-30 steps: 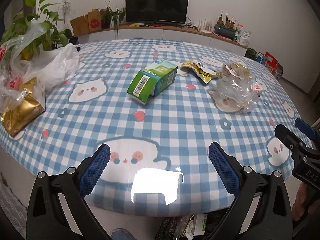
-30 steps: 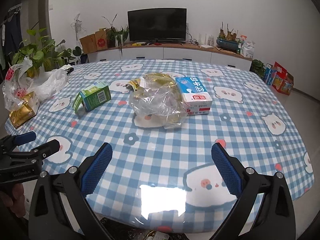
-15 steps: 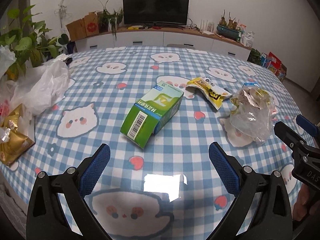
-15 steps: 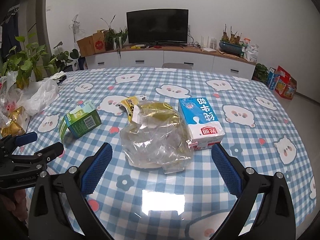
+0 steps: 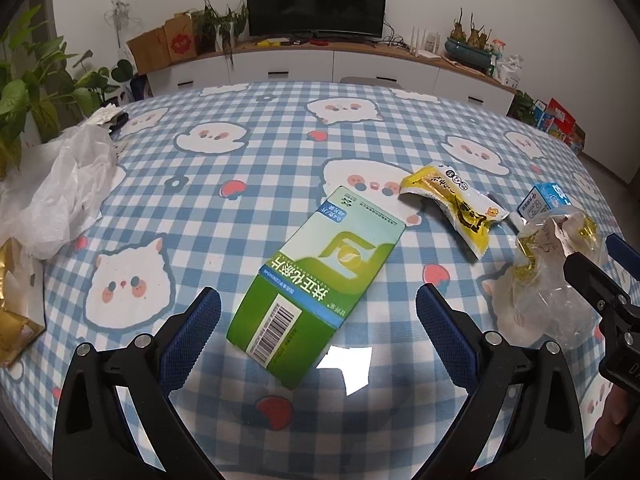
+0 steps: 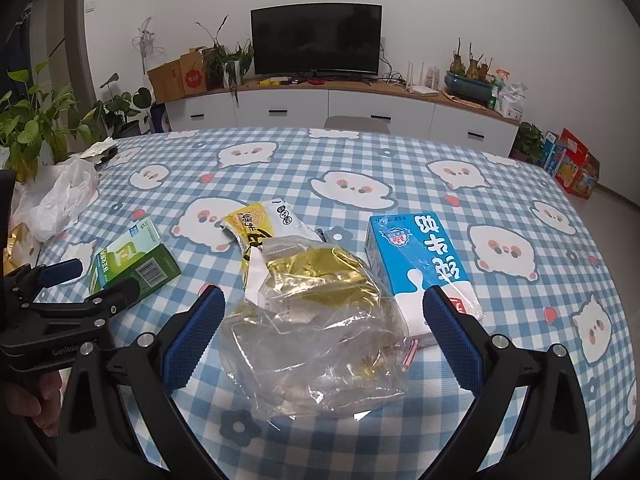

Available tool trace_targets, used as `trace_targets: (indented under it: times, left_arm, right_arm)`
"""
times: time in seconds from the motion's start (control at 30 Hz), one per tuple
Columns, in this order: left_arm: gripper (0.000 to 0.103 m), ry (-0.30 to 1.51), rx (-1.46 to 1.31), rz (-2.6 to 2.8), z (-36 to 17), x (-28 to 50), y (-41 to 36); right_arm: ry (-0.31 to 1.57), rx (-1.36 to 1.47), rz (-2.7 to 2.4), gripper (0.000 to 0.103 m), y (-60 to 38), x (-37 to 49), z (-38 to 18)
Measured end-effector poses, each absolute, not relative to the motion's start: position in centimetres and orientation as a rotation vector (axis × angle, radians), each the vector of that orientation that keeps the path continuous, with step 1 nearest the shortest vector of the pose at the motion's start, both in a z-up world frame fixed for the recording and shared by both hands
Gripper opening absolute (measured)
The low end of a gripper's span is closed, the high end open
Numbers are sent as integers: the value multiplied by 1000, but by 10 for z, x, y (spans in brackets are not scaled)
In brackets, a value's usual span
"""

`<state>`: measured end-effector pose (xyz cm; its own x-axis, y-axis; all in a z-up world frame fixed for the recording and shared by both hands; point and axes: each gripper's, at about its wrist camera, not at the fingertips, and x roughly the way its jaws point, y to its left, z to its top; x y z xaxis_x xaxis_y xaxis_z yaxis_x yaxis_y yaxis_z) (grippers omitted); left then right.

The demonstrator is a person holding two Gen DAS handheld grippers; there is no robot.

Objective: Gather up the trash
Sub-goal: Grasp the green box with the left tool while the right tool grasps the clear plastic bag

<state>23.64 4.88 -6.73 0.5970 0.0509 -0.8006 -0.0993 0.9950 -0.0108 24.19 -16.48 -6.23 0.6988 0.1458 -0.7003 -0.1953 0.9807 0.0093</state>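
A green carton lies flat on the checked tablecloth, its near end between the open fingers of my left gripper. A crumpled clear plastic bag with gold foil lies between the open fingers of my right gripper. A yellow snack wrapper lies behind the bag, and a blue milk carton lies at the bag's right. The green carton and the left gripper show at the left of the right wrist view. Both grippers are empty.
A white plastic bag and a gold foil packet lie at the table's left edge beside potted plants. A TV cabinet stands behind the table. Toy boxes sit on the floor at right.
Both grippers have moved forward over the table. The green carton now reaches between the left fingers and the plastic bag lies between the right fingers. Both stay open.
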Motion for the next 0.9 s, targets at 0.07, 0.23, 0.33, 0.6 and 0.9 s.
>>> trace_targets:
  times: [0.07,0.23,0.33,0.6,0.9]
  left_arm:
    - [91,934,-60,82,-71,242,50]
    - [79,956,-47,67,-81,253,48]
    - [71,946,-40,70,-80,253,49]
    - [54,943,-48,70,-78,250,50]
    - [53,937,-56,86,-78,246,52]
  right_arm:
    - [785,-68,194,95,-163,246,-67]
    - [808,-49,198,84,-161,253,-75]
    - [814,-41,201,76,-160,254,-76]
    - [837,-44,208,54,-156,254,-81]
    - [829,-16,203,46,-160,251,-75]
